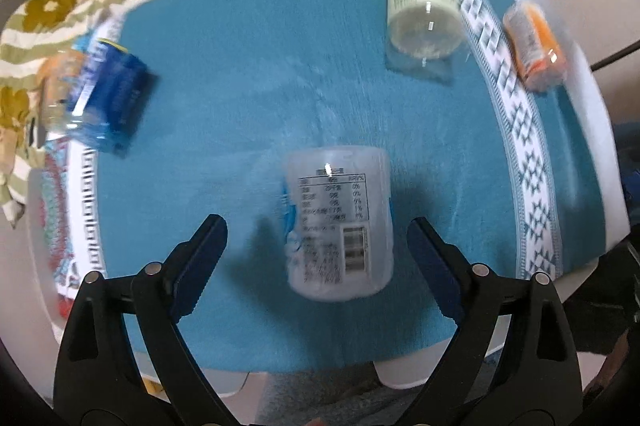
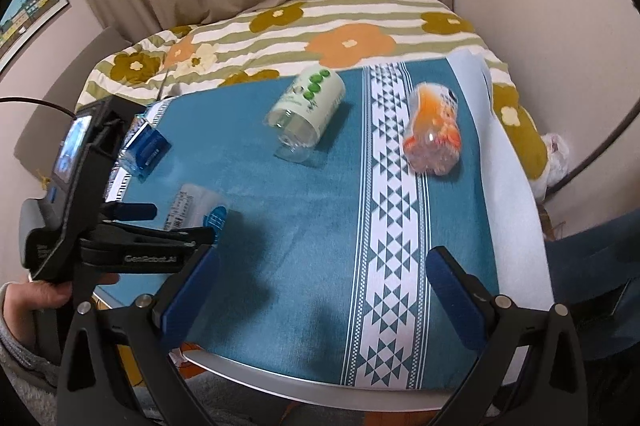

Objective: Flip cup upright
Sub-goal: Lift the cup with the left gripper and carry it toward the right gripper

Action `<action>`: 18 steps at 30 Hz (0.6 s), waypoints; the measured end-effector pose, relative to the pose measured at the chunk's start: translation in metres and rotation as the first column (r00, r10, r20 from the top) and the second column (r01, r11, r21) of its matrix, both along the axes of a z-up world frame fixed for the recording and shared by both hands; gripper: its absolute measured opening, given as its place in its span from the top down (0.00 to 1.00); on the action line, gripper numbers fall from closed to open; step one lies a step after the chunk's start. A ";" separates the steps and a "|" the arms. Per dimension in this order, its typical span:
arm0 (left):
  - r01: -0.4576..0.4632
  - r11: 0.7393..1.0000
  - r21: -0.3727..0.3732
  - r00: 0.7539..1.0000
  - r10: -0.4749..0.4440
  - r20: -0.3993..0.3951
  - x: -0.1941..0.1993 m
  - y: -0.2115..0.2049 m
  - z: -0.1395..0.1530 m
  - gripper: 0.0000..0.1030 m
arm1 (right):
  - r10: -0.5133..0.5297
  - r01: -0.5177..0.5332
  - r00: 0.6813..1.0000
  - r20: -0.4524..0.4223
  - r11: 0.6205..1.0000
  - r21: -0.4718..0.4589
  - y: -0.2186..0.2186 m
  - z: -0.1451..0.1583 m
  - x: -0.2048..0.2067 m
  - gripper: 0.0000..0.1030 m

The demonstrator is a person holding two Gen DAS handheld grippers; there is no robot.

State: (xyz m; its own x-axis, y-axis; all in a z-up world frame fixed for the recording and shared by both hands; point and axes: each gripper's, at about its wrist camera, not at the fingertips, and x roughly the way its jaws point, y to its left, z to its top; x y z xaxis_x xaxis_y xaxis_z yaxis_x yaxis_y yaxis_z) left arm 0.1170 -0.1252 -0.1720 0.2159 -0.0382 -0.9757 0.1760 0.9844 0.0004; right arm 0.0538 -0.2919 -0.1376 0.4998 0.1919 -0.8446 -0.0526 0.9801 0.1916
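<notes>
A clear cup with a white printed label (image 1: 338,222) lies on its side on the teal cloth (image 1: 248,66). My left gripper (image 1: 316,234) is open with its jaws on either side of this cup, not touching it. The same cup shows in the right wrist view (image 2: 196,208), beside the left gripper (image 2: 176,222). My right gripper (image 2: 320,266) is open and empty above the teal cloth (image 2: 280,226) near the table's front edge.
A green-labelled cup (image 1: 424,10) (image 2: 306,106), an orange one (image 1: 534,42) (image 2: 434,130) and a blue one (image 1: 108,94) (image 2: 144,146) lie on their sides. A flowered quilt (image 2: 340,26) lies behind. A white patterned band (image 2: 396,206) crosses the cloth.
</notes>
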 end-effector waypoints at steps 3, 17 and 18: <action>-0.032 0.999 -0.026 0.997 0.034 0.074 -0.016 0.015 0.033 0.04 | 0.032 -0.032 0.999 0.020 0.999 0.003 0.002 0.014 0.005 0.00; -0.097 0.992 -0.078 0.969 0.112 0.219 -0.023 0.113 0.077 0.00 | 0.171 -0.160 0.965 -0.200 0.985 0.071 0.057 0.028 0.068 0.00; -0.093 0.993 -0.073 0.970 0.107 0.221 -0.022 0.120 0.074 0.00 | 0.169 -0.153 0.959 -0.226 0.984 0.087 0.061 0.024 0.073 0.00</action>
State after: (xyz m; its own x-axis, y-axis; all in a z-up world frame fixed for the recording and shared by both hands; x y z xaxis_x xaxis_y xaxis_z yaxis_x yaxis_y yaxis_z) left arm 0.0949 -0.0055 -0.0977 0.4342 -0.0640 -0.8986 0.0794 0.9963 -0.0326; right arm 0.1270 -0.2311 -0.1138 0.2495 0.3149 -0.9157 -0.1545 0.9465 0.2834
